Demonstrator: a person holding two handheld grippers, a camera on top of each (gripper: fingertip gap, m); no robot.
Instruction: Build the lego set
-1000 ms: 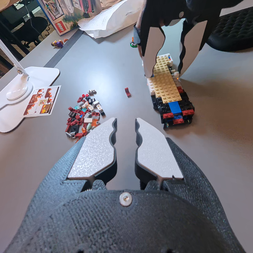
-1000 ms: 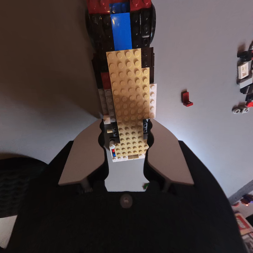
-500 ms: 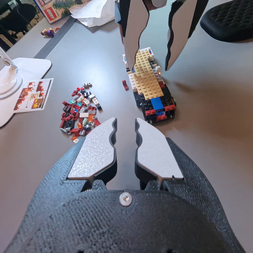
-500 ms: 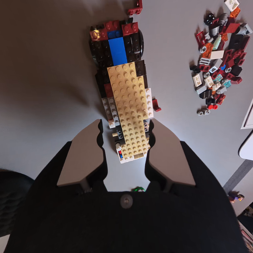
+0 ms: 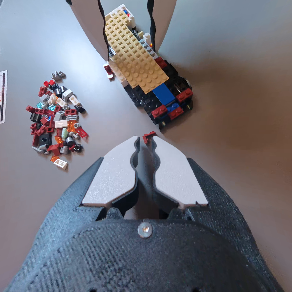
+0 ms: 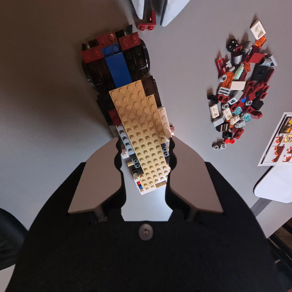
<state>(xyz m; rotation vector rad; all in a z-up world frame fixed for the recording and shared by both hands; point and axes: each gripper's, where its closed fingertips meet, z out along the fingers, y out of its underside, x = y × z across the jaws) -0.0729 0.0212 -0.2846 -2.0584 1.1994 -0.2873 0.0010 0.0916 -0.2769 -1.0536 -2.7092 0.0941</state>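
The left claw (image 5: pixel 146 139) is nearly closed on a small dark red bracket piece (image 5: pixel 148 137), held between its fingertips just above the grey surface (image 5: pixel 237 47); the right wrist view shows the same piece (image 6: pixel 148 22) pinched between the two pale fingers, its studded foot sticking out below them. Just beyond it stands the brick vehicle (image 5: pixel 142 63), long and narrow, with a tan studded deck, a blue strip and dark red bricks at its near end.

The right claw (image 6: pixel 144 140) is wide open and straddles the vehicle's other end (image 6: pixel 142 126): one finger stands on each side of the tan deck, and whether the pads touch the sides I cannot tell. A second small dark red piece (image 5: pixel 108 71) lies against the vehicle's flank. A loose heap of small bricks (image 5: pixel 55 117) in red, black, white and orange lies well apart from the vehicle, toward the sticker sheet (image 6: pixel 279 140) and a white base (image 6: pixel 276 186) at the surface's edge.
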